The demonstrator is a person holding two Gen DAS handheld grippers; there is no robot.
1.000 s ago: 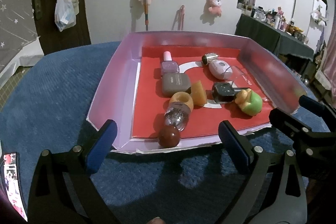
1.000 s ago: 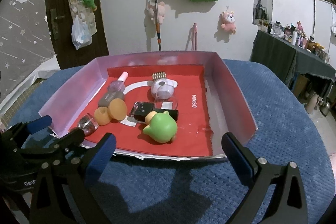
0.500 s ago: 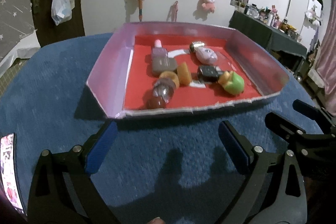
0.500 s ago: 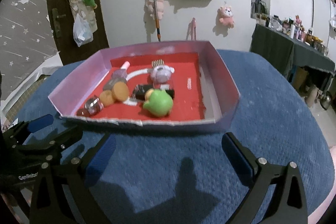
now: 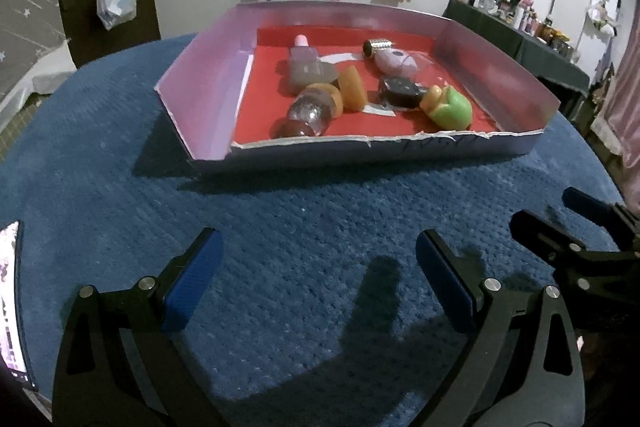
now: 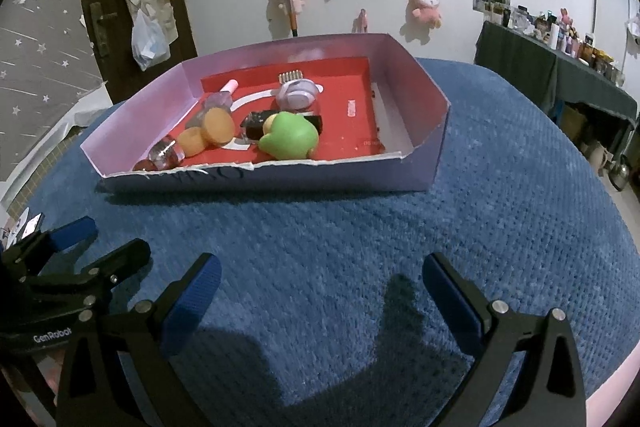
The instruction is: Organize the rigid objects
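Note:
A shallow lilac box (image 5: 200, 95) (image 6: 412, 95) with a red floor sits on the blue cloth. It holds a green toy (image 5: 450, 109) (image 6: 290, 137), an orange ring (image 5: 330, 97) (image 6: 192, 143), an orange wedge (image 5: 352, 91) (image 6: 218, 125), a black block (image 5: 400, 91) (image 6: 256, 121), a lilac shaver (image 5: 396, 61) (image 6: 296, 95), a nail polish bottle (image 5: 304, 57) (image 6: 224, 95) and a clear bottle with a brown ball cap (image 5: 308, 115) (image 6: 164, 155). My left gripper (image 5: 316, 275) and right gripper (image 6: 320, 287) hang open and empty over the cloth, well short of the box.
A blue textured cloth (image 5: 300, 235) (image 6: 500, 187) covers the surface around the box. A phone (image 5: 10, 303) lies at the left edge. Behind stand a dark door (image 6: 100, 7), a wall with hanging toys and bags, and a cluttered dark table (image 6: 560, 67) at the right.
Both grippers have drawn back from the box, which now looks smaller and farther away. Both stay open and empty. The things in the box have not moved.

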